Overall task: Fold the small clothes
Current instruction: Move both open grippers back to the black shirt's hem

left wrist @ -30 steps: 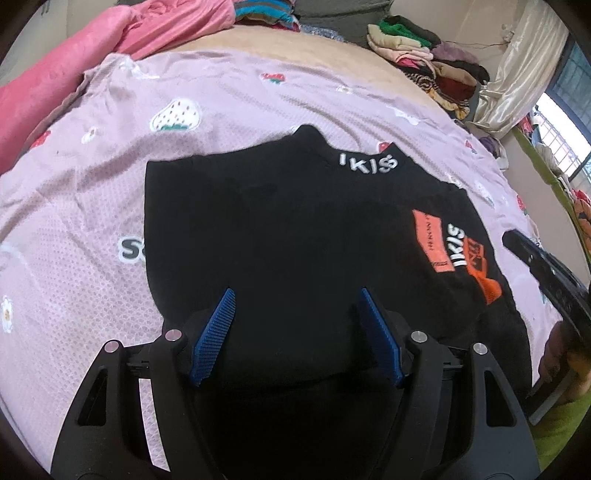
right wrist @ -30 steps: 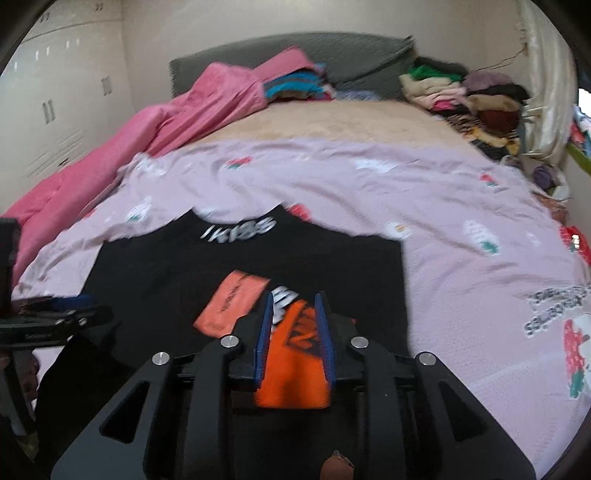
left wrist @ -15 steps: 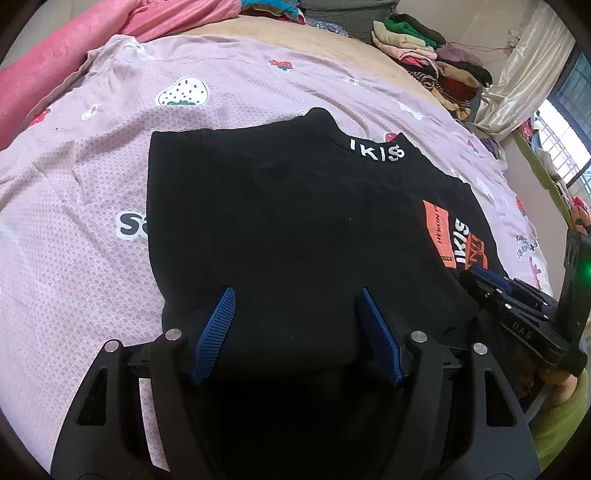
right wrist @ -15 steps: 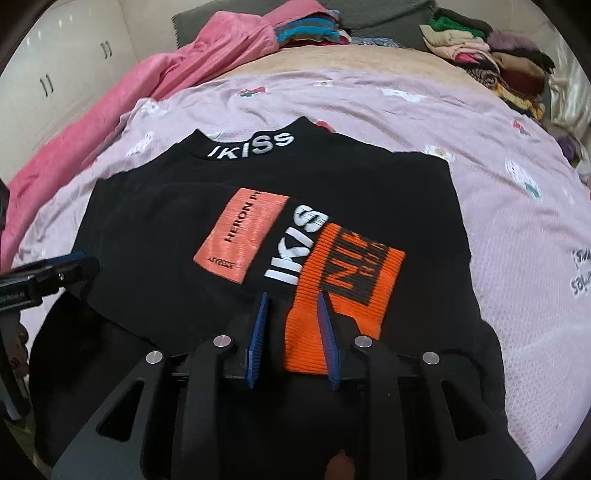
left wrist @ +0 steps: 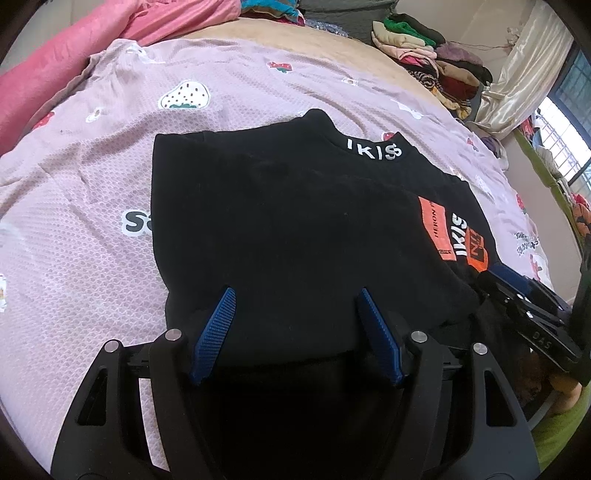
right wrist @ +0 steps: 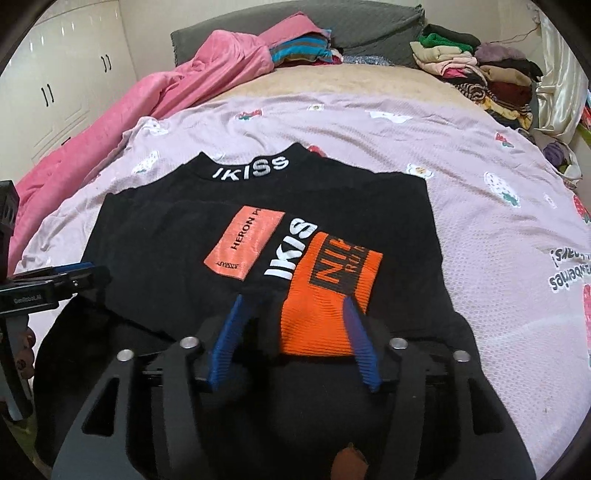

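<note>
Top (right wrist: pixel 258 236) lies folded ahead; my right gripper (right wrist: pixel 293 317) has just released it, left gripper (left wrist: pixel 295 314) spread too.

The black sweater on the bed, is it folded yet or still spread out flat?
Partly folded. The black sweater has an orange cuff lying across its chest, and both side edges run straight. No crosswise fold yet; the collar shows.

A bed (right wrist: pixel 498 229) spread with a lilac strawberry-print sheet fills a cream-walled bedroom, its grey headboard (right wrist: pixel 369 33) behind a pink blanket (right wrist: pixel 207 85) and stacked clothes (right wrist: pixel 476 70). White wardrobe doors (right wrist: pixel 62 85) stand left; daylight enters a barred window (left wrist: pixel 561 122) beside pale curtains (left wrist: pixel 517 81).
</note>
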`<state>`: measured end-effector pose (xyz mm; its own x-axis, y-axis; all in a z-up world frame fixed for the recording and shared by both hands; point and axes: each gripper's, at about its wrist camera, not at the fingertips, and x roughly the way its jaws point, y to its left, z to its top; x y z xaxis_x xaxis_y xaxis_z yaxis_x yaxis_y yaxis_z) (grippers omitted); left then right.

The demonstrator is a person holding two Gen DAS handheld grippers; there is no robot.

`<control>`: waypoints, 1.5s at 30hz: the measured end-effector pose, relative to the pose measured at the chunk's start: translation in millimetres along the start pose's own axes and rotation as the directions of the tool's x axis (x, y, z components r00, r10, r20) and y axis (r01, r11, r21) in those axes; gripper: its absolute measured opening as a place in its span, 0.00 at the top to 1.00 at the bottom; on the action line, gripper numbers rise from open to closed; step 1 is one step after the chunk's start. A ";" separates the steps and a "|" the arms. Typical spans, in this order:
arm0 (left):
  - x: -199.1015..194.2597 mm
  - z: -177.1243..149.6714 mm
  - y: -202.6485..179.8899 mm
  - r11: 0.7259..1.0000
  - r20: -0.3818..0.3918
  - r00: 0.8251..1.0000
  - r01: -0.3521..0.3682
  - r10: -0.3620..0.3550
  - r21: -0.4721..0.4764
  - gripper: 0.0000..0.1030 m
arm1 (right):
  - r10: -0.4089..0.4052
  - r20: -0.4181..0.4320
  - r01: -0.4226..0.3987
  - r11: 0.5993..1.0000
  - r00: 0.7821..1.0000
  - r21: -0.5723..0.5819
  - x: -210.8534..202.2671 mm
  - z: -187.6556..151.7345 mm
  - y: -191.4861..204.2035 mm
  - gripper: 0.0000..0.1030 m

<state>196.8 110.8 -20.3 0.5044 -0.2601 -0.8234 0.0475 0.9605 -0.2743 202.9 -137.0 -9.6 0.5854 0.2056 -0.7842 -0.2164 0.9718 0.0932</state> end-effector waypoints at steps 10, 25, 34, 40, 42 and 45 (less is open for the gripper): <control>-13.8 -1.5 -3.9 1.000 0.026 1.000 0.007 -0.007 -0.003 0.33 | 0.009 0.042 -0.010 1.000 0.999 0.009 -18.0 1.7 0.8 0.23; -43.2 -0.6 -14.8 1.000 0.096 0.995 -0.004 0.002 0.014 0.09 | 0.006 0.091 -0.008 1.000 0.996 0.021 -41.7 4.2 2.2 0.09; -60.6 -2.9 -22.4 0.999 0.124 0.992 -0.006 0.002 0.035 0.09 | 0.007 0.115 -0.009 1.000 0.993 0.016 -56.0 4.5 3.7 0.09; -72.6 -8.2 -30.1 0.997 0.139 0.990 -0.026 0.016 0.070 0.09 | 0.008 0.126 -0.009 1.000 0.992 0.009 -66.4 2.6 5.7 0.09; -76.8 -10.9 -32.5 0.996 0.144 0.989 -0.034 0.022 0.080 0.09 | 0.008 0.130 -0.009 1.000 0.991 0.004 -71.4 1.0 7.1 0.09; -82.5 -14.9 -33.5 0.996 0.151 0.988 -0.036 0.023 0.083 0.09 | 0.010 0.136 -0.010 1.000 0.991 0.000 -77.4 -0.4 8.3 0.09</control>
<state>140.8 98.6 49.4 0.6294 -0.2199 -0.7453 0.1006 0.9741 -0.2024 155.5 -144.9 51.7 0.6844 0.2289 -0.6923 -0.2225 0.9697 0.1007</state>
